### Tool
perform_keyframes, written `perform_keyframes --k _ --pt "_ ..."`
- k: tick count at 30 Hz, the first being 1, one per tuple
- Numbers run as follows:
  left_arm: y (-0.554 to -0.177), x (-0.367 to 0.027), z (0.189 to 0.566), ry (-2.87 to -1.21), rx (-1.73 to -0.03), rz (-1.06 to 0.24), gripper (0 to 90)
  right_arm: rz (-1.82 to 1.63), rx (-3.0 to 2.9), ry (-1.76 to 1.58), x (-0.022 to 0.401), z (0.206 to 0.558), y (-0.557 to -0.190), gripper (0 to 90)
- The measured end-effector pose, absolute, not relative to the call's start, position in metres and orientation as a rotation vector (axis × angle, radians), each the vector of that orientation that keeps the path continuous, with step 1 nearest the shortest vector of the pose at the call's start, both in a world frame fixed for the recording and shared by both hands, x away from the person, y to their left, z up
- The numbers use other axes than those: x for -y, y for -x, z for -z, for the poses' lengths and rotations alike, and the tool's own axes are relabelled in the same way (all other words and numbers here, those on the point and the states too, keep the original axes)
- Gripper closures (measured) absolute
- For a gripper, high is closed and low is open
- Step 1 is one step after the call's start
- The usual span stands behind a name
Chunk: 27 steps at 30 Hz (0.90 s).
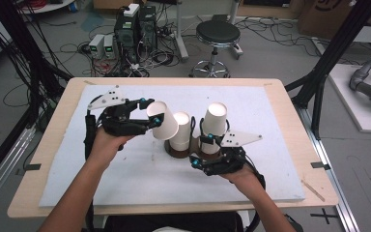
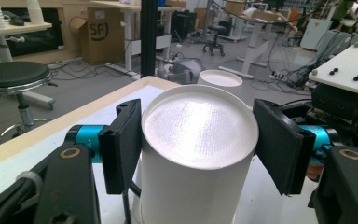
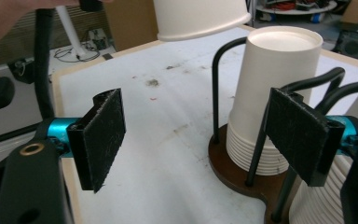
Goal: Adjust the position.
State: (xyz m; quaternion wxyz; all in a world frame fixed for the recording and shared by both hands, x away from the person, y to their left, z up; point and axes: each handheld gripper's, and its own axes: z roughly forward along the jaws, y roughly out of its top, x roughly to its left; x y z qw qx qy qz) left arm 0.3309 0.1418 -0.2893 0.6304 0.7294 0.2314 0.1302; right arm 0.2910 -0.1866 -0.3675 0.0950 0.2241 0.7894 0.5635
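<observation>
My left gripper (image 1: 153,111) is shut on a white paper cup (image 1: 163,120), held upside down and tilted just left of a cup holder (image 1: 176,152). In the left gripper view both pads press the cup (image 2: 196,126) on its sides, with its base towards the camera. The brown holder base (image 3: 233,172) has black wire rods and carries two stacks of upturned cups, one in the middle (image 1: 180,130) and one on the right (image 1: 213,124). My right gripper (image 1: 202,151) stands open in front of the holder, with nothing between its pads (image 3: 102,140). The nearer stack (image 3: 270,93) rises just beyond them.
A white mat (image 1: 270,159) covers the wooden table (image 1: 319,193). Behind the table stand a black stool (image 1: 217,34) and computer boxes (image 1: 135,29) among floor cables. Black frame posts (image 1: 338,43) rise at the right, with more of them at the left.
</observation>
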Motion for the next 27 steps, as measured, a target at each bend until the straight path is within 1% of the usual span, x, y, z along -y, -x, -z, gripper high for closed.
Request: perform_keyframes --k 9,16,19,27 --pt "-0.319 -0.129 0.300 -1.717 -0.492 -0.274 35.3 -1.691 -2.304 -0.592 0.191 0.368 -0.292 20.0" --pt "-0.311 -0.109 0.312 -1.768 -0.441 -0.234 35.3 -1.708 -2.342 -0.555 0.193 0.372 -0.294 20.0" --pt "-0.311 -0.102 0.315 -1.765 -0.414 -0.198 35.4 -1.707 -2.386 -0.517 0.192 0.373 -0.295 18.6" --pt "-0.309 -0.089 0.325 -1.776 -0.373 -0.159 35.3 -1.707 -2.384 -0.493 0.187 0.378 -0.299 18.6"
